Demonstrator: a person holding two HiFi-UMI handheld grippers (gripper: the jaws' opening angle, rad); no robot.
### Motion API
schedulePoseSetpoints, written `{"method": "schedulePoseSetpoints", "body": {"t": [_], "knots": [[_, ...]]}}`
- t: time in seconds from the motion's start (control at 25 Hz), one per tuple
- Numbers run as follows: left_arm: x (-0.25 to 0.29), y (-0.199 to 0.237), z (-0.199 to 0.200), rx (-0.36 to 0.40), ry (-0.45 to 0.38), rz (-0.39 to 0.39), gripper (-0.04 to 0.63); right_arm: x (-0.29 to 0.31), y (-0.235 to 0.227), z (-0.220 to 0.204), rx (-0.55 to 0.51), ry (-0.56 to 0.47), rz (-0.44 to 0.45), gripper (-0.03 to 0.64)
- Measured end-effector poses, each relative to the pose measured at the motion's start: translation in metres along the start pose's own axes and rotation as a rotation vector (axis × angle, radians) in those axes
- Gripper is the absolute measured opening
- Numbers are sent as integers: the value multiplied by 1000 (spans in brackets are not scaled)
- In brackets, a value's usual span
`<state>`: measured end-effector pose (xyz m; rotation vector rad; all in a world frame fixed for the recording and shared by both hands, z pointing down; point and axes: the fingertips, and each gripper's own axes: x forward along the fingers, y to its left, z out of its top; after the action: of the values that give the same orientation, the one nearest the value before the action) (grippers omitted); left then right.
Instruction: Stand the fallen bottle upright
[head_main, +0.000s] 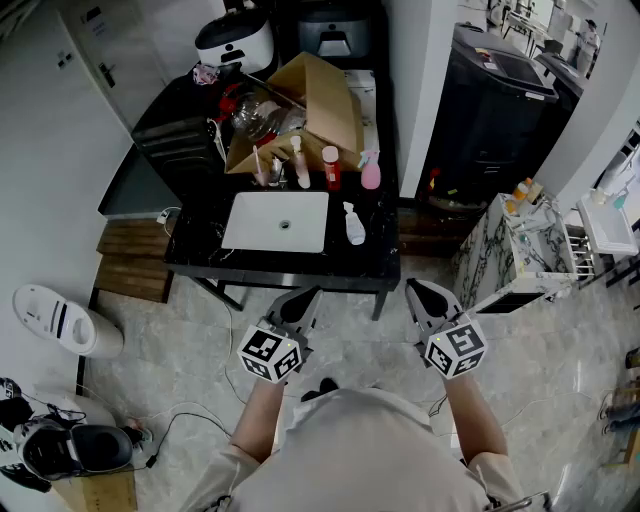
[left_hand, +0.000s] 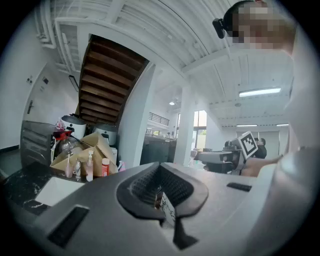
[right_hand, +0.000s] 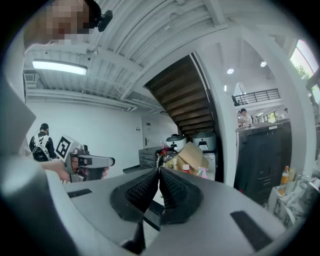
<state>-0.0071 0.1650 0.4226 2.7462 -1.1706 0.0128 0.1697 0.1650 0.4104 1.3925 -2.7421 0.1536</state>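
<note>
Holding the left gripper (head_main: 305, 297) and right gripper (head_main: 418, 290) clenched shut, empty, both hovering on the near side of the white sink (head_main: 255, 215), apart from it; leaving the fallen bottle (head_main: 353, 222) lying just right of that sink on the black table (head_main: 365, 262)

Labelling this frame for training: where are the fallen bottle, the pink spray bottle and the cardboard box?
fallen bottle (head_main: 355, 226): head view, middle of its white body.
pink spray bottle (head_main: 371, 177): head view, its pink body.
cardboard box (head_main: 330, 97): head view, its raised brown flap.
</note>
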Motion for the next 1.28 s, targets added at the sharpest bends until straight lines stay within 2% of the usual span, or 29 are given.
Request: {"method": "schedulePoseSetpoints", "body": {"t": [1.12, 1.2, 1.28], "knots": [[-9, 8, -9, -21, 30, -21, 6, 6, 20, 2, 23, 1, 1, 38], [-10, 10, -10, -22, 35, -27, 8, 8, 21, 1, 34, 2, -5, 52], [-12, 14, -12, -22, 37, -31, 8, 10, 23, 0, 36, 5, -13, 127]]}}
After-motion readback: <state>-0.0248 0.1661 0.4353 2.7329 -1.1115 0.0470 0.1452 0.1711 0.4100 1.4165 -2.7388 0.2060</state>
